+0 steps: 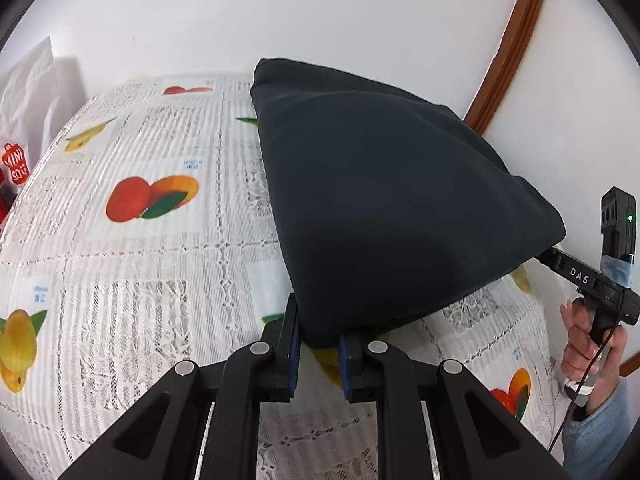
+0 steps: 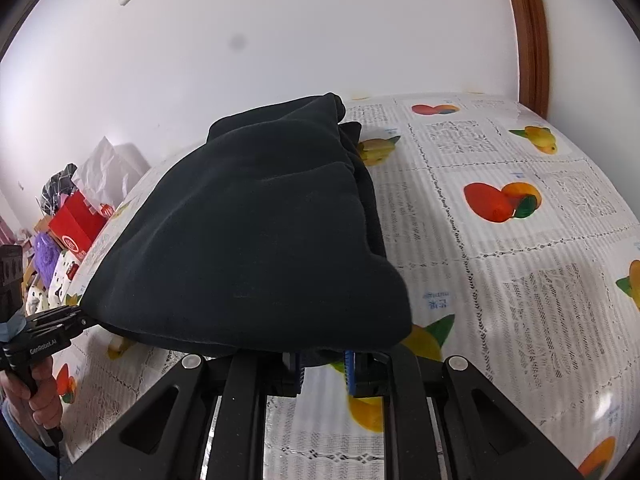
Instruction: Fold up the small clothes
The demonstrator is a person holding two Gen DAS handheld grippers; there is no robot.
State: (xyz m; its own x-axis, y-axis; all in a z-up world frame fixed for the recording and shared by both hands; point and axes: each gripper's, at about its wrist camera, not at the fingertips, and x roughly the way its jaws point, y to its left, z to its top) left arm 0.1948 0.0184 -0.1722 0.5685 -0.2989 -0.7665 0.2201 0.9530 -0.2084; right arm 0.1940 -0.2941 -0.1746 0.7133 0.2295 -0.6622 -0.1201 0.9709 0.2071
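Black garment lifted off tablecloth | left gripper jaws clamp near corner | right gripper jaws clamp other

The dark garment looks like soft matt cloth, kinda fleecy. The tablecloth is glossy lace-patterned plastic, and the door frame is shiny varnished wood.

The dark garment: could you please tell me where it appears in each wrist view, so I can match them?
Left wrist view: the dark garment fills centre-right, its near corner pinched in the left gripper.
Right wrist view: it fills centre-left, its near edge over the right gripper.
Shared landmark: the fruit-print tablecloth.
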